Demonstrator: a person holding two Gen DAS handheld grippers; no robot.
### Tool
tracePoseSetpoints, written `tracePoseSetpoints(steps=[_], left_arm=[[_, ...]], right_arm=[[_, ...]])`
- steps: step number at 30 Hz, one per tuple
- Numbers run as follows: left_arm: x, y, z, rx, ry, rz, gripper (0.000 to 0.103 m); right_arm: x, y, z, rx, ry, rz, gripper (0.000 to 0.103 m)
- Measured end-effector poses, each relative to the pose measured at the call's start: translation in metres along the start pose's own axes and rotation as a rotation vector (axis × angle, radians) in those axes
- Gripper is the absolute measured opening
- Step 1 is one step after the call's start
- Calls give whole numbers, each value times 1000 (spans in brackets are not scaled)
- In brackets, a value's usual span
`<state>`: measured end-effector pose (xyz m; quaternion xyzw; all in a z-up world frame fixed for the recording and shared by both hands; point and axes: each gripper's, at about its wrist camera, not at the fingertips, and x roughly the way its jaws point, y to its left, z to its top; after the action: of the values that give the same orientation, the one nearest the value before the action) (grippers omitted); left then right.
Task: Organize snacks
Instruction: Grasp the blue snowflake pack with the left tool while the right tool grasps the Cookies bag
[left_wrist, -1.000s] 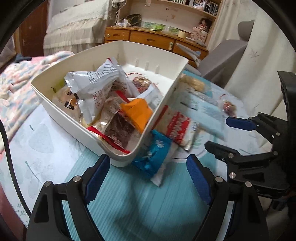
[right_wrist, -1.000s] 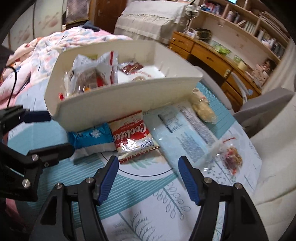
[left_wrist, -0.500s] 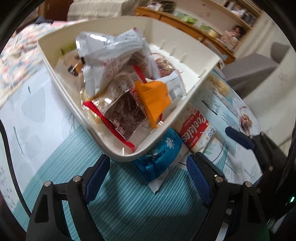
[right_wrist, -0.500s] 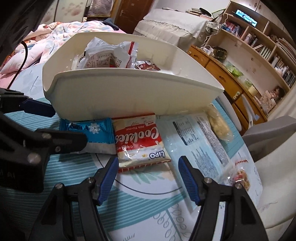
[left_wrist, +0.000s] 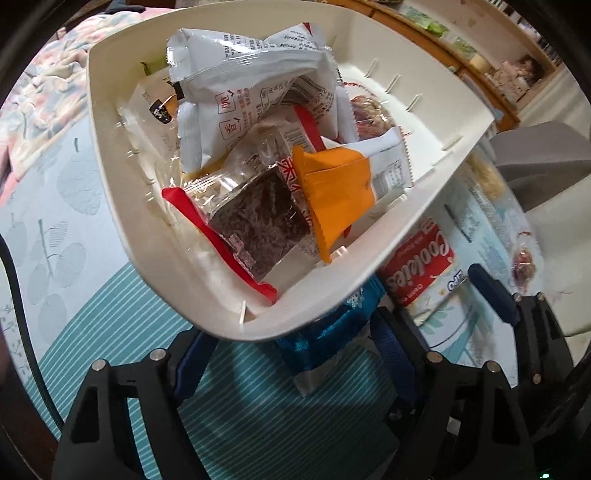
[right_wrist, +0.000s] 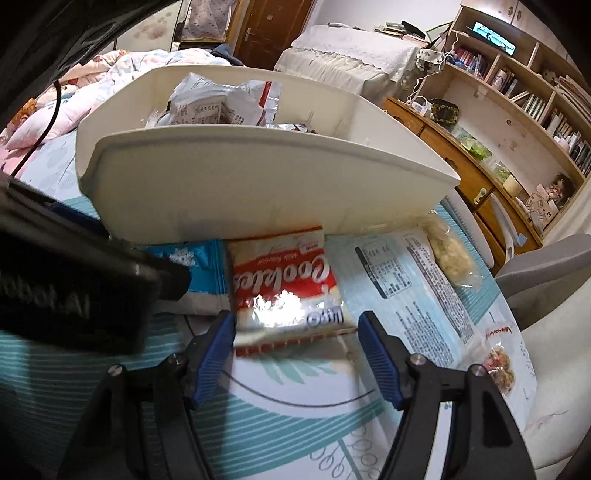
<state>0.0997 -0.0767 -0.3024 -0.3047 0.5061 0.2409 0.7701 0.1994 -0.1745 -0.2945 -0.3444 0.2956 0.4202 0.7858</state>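
On the table: snack packs beside a cream plastic bin.
Left claw: closing a little, pads either side of the crinkly blue snack pack, not squeezing yet.
Right claw: opening, the shiny red-and-white cookie pack lying flat between its blue ribbed pads, untouched.
Bin: full of crinkly packets.

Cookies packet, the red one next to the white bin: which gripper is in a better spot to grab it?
Probably the right. The right gripper has its opening fingers on either side of the cookies packet, not yet pressing it. The left gripper is closing around the blue packet beside the bin.
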Motion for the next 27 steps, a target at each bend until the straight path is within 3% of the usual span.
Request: tracePoseSetpoints(steps=[6, 13, 19, 27], left_arm=[[4, -16, -1, 34, 13, 68, 75], [2, -27, -8, 62, 35, 63, 47], [0, -19, -5, 52, 64, 39, 37], [-6, -1, -17, 58, 164, 13, 34]], right_arm=[[6, -3, 8, 3, 1, 34, 70], [8, -5, 12, 42, 44, 54, 64], [1, -4, 6, 63, 88, 48, 62], [-16, -2, -7, 131, 170, 39, 59]])
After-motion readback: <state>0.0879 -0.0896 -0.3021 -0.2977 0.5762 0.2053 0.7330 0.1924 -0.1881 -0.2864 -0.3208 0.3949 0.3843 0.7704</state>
